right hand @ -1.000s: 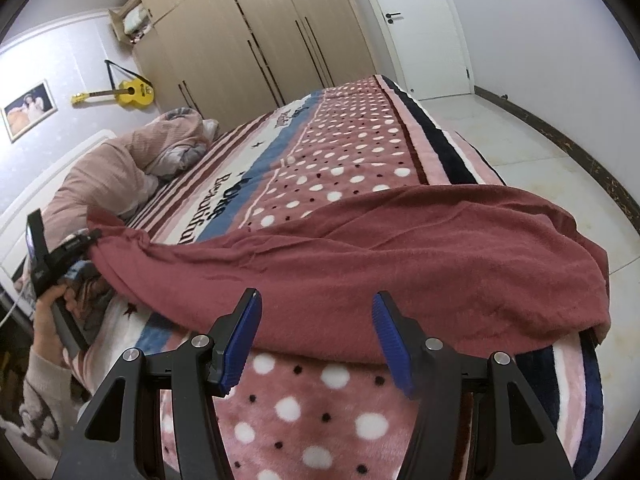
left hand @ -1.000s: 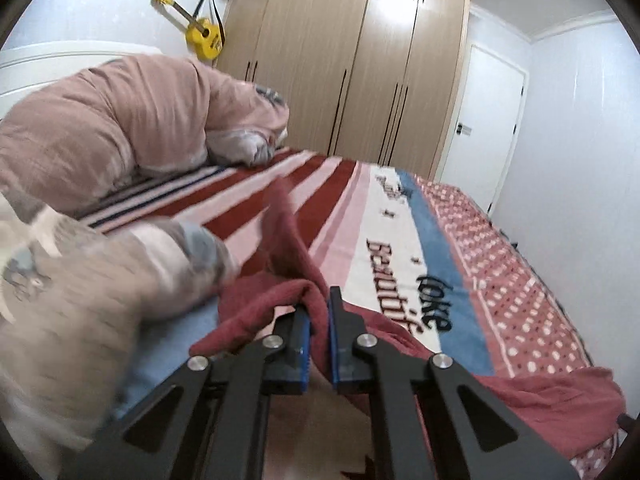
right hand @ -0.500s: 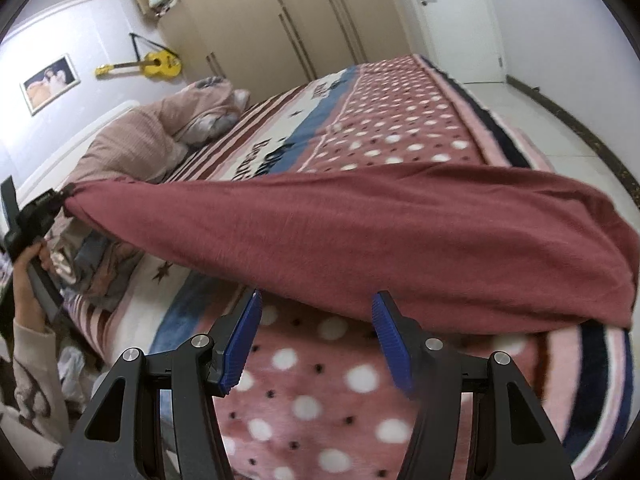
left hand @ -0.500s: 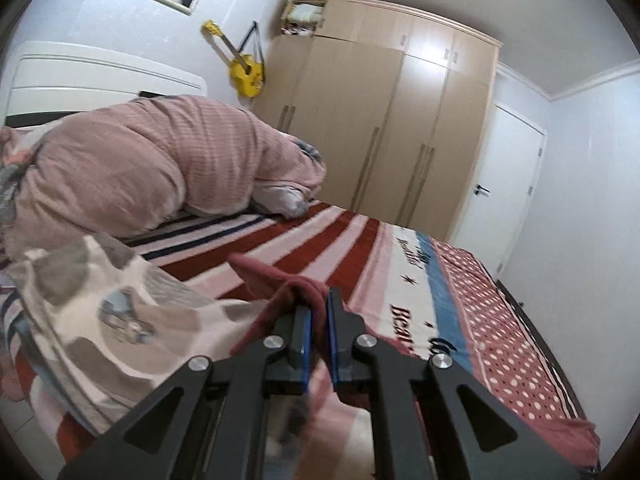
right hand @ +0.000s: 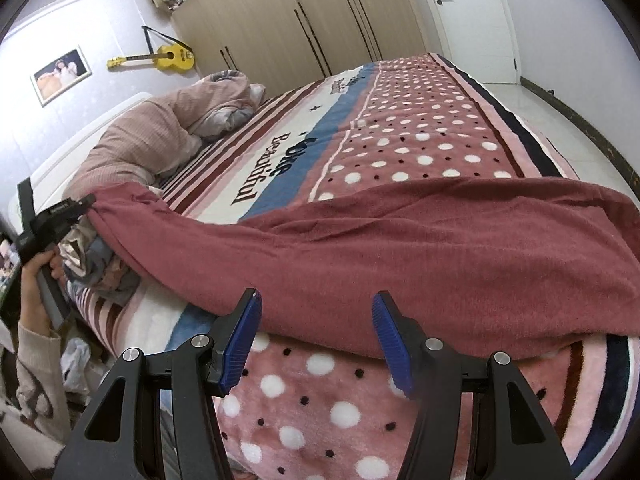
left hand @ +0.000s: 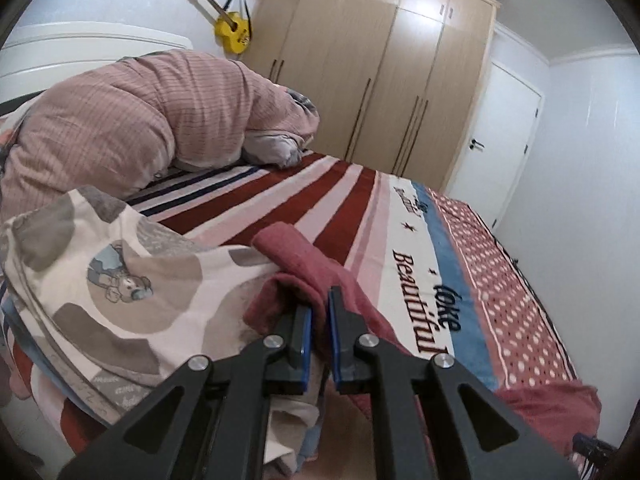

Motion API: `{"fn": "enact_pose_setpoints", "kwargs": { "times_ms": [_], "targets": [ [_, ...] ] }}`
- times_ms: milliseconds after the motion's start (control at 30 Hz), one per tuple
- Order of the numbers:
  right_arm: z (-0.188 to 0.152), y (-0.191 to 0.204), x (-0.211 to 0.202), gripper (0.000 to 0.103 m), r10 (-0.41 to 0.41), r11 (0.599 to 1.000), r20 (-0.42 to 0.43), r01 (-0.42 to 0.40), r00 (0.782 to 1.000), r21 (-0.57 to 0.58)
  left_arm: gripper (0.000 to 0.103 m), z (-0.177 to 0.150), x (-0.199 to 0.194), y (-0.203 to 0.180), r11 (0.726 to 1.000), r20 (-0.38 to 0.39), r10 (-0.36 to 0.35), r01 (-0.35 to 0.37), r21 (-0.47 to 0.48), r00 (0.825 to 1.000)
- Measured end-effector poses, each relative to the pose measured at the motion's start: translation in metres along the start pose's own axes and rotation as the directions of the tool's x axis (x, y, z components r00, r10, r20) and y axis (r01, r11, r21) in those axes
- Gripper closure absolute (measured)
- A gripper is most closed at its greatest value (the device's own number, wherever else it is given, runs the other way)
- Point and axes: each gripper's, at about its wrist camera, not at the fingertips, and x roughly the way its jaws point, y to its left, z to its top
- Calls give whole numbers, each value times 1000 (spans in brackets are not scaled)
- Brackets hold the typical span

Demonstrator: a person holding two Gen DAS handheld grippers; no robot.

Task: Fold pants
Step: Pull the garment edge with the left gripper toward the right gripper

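Observation:
Dark red pants point(right hand: 400, 248) lie stretched across the near part of the bed, from the left side to the right edge. My left gripper point(left hand: 319, 320) is shut on one end of the pants point(left hand: 296, 264), which bunches over its fingertips. The same gripper shows at the far left of the right wrist view point(right hand: 86, 202), holding that end slightly raised. My right gripper point(right hand: 316, 324) is open and empty, just in front of the pants' near edge, above the dotted blanket.
The bed carries a striped and dotted blanket point(right hand: 400, 140). A pink duvet point(left hand: 140, 120) is heaped at the headboard. A patterned cloth pile point(left hand: 120, 280) lies by my left gripper. Wardrobes point(left hand: 380, 80) and a door point(left hand: 500, 140) stand behind; floor point(right hand: 560, 100) lies right of the bed.
The left gripper lifted its end of the pants and pulled it taut, then lowered it a little, so the pants sag onto the bed. The right gripper stayed open near the edge.

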Motion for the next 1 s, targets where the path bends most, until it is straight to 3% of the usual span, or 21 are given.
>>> {"fn": "enact_pose_setpoints", "kwargs": {
  "times_ms": [167,333,533,633,767,900,1000],
  "targets": [
    [2,-3,2,50,18,1000,-1,-18,1000,9,98,-2,5,-20,998,-13,-9,10,65,1000],
    [3,-5,-1,50,21,1000,14,-21,1000,8,99,3,1,-52,987,1,-89,88,132,996],
    [3,-18,-17,50,12,999,53,-14,999,30,99,3,-8,-130,939,3,-233,224,262,973],
    [0,-28,-30,50,-3,999,71,0,997,44,99,-13,-7,-181,883,-54,-335,334,331,940],
    [-5,-46,-48,50,-37,997,95,30,995,73,99,-62,7,-251,791,-184,-418,456,408,890],
    [-11,-64,-59,50,-65,993,102,54,993,110,99,-124,33,-292,728,-358,-421,546,415,833],
    [-15,-74,-62,49,-80,989,93,68,992,128,99,-161,46,-306,697,-434,-389,568,438,812]
  ]
}}
